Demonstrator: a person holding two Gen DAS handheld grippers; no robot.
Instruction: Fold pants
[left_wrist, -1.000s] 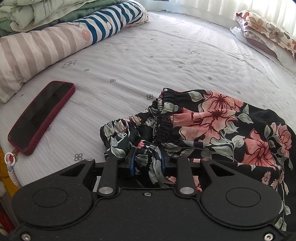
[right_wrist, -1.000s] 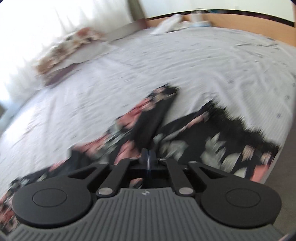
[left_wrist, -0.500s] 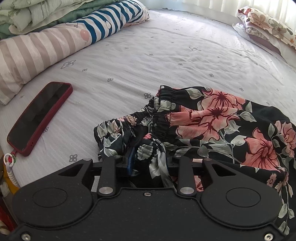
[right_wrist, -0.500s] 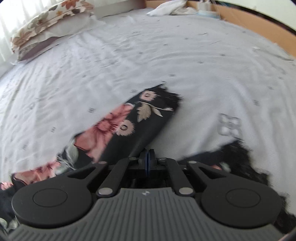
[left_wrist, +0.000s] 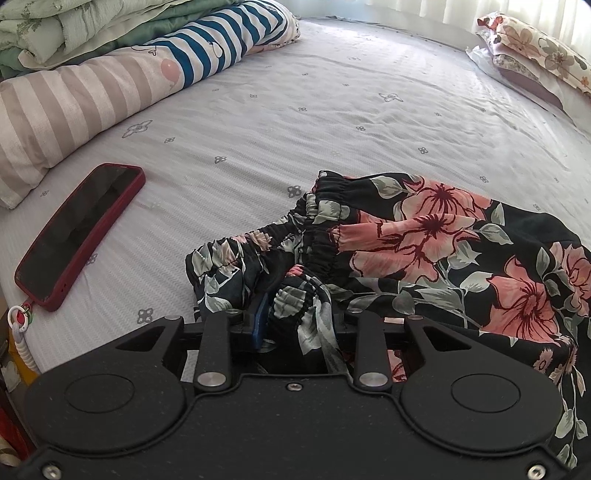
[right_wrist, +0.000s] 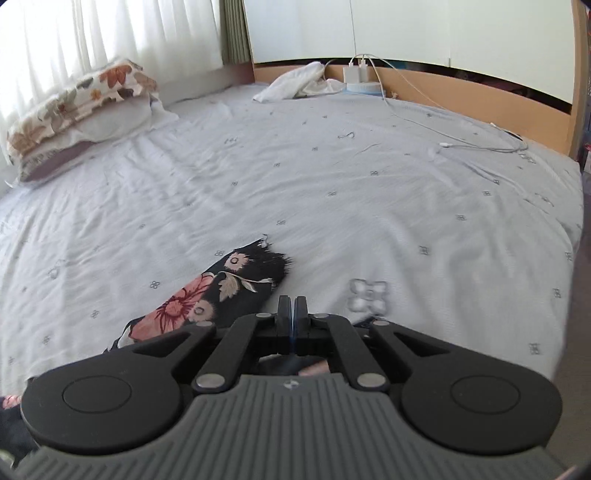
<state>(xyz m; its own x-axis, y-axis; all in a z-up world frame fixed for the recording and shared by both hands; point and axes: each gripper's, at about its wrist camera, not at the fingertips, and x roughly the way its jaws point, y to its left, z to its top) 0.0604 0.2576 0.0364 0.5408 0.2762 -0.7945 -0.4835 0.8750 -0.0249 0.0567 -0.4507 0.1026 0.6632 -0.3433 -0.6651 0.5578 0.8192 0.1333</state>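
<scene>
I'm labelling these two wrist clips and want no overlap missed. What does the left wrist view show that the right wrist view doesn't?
Only the left wrist view shows the red-cased phone, the striped bolsters with folded quilts behind, the pants' elastic waistband, and the left tongs with waistband fabric bunched between them.

Only the right wrist view shows the charger and cables by the wooden bed frame, a white cloth, a frayed pant-leg hem, and the right tongs, shut.

Both show the floral pants, grey bedsheet and floral pillow.

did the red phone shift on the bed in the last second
No. The red-cased phone lies at the same spot beside the striped beige bolster pillow; only slight camera drift.
</scene>
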